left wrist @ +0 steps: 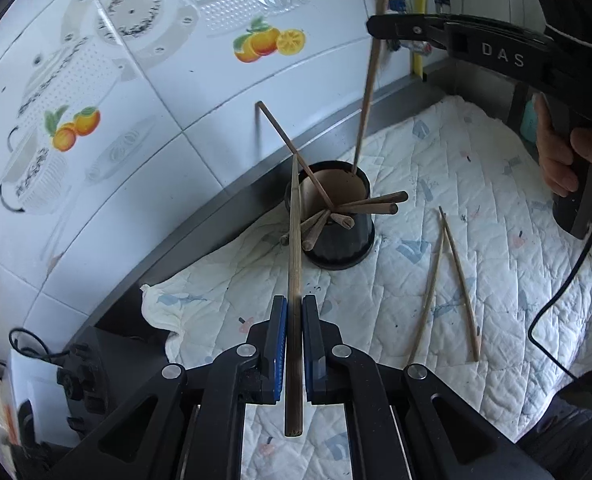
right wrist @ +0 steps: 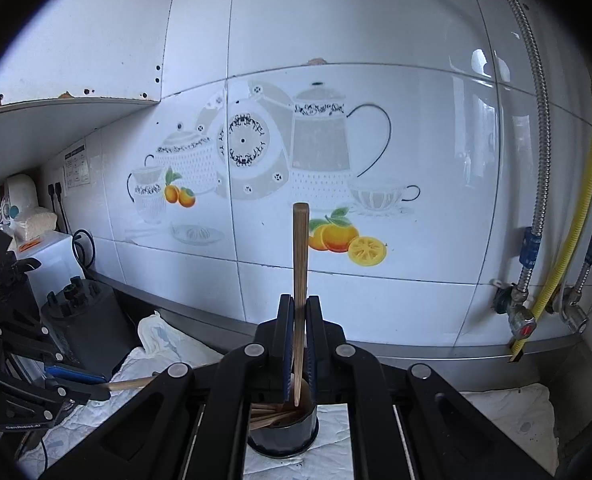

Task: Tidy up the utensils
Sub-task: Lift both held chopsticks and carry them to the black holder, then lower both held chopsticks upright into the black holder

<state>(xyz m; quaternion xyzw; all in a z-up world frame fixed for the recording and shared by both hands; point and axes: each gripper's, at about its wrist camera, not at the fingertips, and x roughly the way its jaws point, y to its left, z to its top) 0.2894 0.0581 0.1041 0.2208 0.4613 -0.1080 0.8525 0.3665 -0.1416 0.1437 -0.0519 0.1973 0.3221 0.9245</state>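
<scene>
Both claws are clamped on thin wooden chopsticks. The right claw (right wrist: 300,340) holds its upright chopstick (right wrist: 300,264) tip-down over the round black holder (left wrist: 330,216), nearer. The left claw (left wrist: 294,344) aims its chopstick (left wrist: 295,280) toward twelve o'clock at that holder.

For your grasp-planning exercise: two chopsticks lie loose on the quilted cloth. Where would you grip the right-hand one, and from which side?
Grip the right-hand loose chopstick near its thicker end, coming from straight above with the tool's fingers across its length. It lies flat on the quilted cloth, and its thin tip almost touches the other loose chopstick.
</scene>
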